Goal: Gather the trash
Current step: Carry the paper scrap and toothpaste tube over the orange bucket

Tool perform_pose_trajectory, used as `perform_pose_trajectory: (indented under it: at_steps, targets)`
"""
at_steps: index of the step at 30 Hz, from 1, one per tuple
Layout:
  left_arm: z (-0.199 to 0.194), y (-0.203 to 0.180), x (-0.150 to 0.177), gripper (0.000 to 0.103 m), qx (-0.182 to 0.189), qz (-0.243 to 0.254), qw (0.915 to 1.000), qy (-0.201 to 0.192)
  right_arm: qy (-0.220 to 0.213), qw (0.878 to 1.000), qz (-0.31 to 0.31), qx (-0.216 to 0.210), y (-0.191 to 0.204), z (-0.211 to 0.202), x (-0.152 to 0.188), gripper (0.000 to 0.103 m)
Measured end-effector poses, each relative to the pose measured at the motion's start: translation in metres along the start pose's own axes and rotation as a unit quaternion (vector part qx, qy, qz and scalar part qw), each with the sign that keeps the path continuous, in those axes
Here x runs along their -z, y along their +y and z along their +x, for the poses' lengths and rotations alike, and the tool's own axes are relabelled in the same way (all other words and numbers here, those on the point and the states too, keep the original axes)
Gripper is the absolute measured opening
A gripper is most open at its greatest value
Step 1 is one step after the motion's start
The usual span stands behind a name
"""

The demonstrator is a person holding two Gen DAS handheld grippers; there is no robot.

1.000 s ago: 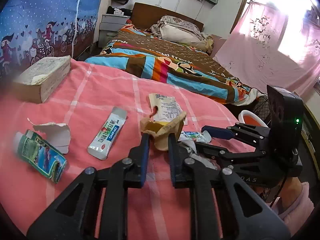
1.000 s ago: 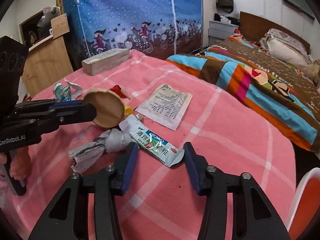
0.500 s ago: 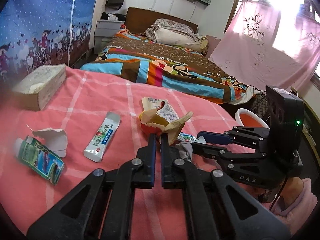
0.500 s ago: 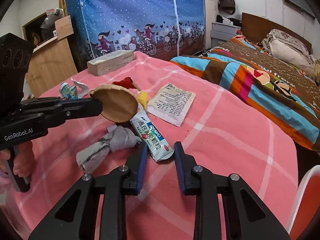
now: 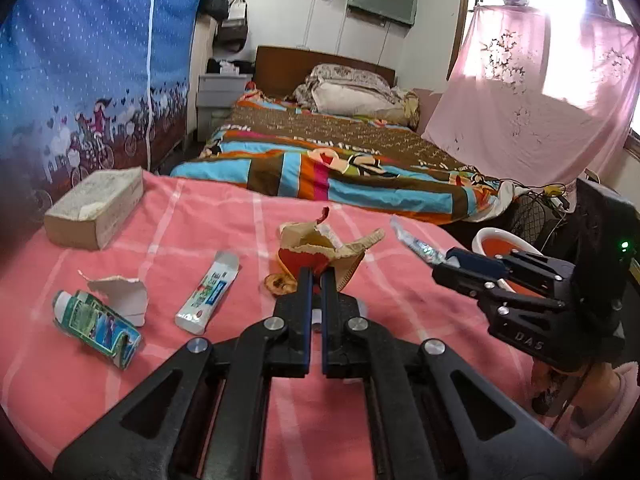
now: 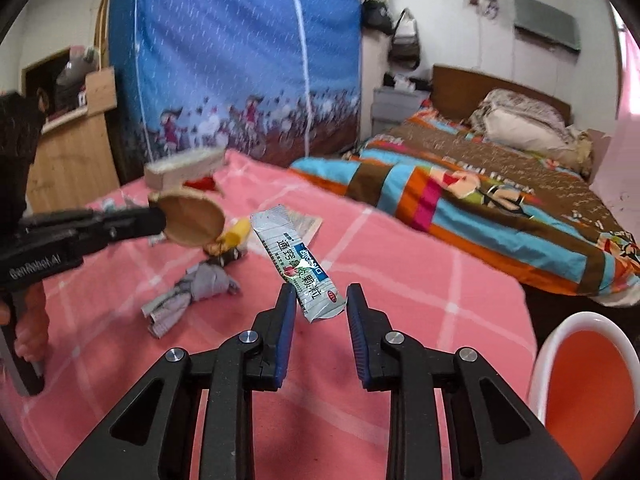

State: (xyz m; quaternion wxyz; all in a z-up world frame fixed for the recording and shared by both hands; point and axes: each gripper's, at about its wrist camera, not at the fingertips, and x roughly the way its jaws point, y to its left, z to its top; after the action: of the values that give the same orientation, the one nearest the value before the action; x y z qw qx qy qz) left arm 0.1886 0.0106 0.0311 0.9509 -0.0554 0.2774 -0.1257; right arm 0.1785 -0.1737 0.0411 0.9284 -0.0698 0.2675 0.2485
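Note:
My left gripper (image 5: pixel 316 276) is shut on a crushed brown and red paper cup (image 5: pixel 320 242), held just above the pink cloth (image 5: pixel 400 300). In the right wrist view the left gripper (image 6: pixel 158 216) comes in from the left with the cup (image 6: pixel 192 220) in it. My right gripper (image 6: pixel 320 300) is shut on one end of a silver and blue sachet (image 6: pixel 300 264), which tilts up clear of the cloth. The left wrist view shows the right gripper (image 5: pixel 442 264) at the right with the sachet (image 5: pixel 414 244) sticking out of its tips.
Still on the cloth: a white sachet (image 5: pixel 208 292), a green crumpled pack (image 5: pixel 96 320), torn white paper (image 5: pixel 120 292), a tissue box (image 5: pixel 96 208), a grey wad (image 6: pixel 192 288) and a flat paper packet (image 6: pixel 310 220). A white bin (image 6: pixel 560 328) with an orange lining stands at the right edge.
The left jaws closed on the paper cup and lifted it slightly. The right jaws closed on the sachet and raised it off the cloth.

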Motion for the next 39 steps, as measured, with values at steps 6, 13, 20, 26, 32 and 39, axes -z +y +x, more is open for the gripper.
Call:
perform_pose_trajectory:
  at_steps: [6,13,20,26,32,39]
  targets:
    - [-0.011,-0.024,-0.003,0.052,0.001,0.016,0.9991,-0.040,-0.078,0.996,0.025,0.020,-0.010,-0.028,-0.002,0.024]
    - [-0.022,-0.062,-0.013,0.052,0.012,0.040,0.9936,-0.105,-0.168,0.983,0.030,0.069,-0.021,-0.069,-0.002,0.024]
    - [-0.024,-0.108,-0.024,0.052,0.046,0.069,0.9859,-0.145,-0.242,0.961,0.034,0.132,-0.036,-0.112,0.003,0.024]
    - [-0.025,-0.147,-0.031,0.052,0.078,0.086,0.9769,-0.179,-0.276,0.942,0.052,0.185,-0.059,-0.143,0.012,0.024]
    - [-0.012,-0.188,-0.033,0.052,0.115,0.100,0.9728,-0.174,-0.266,0.929,0.084,0.245,-0.093,-0.162,0.020,0.024]
    - [0.018,-0.226,-0.030,0.052,0.153,0.109,0.9750,-0.119,-0.210,0.926,0.136,0.283,-0.138,-0.171,0.030,0.024]
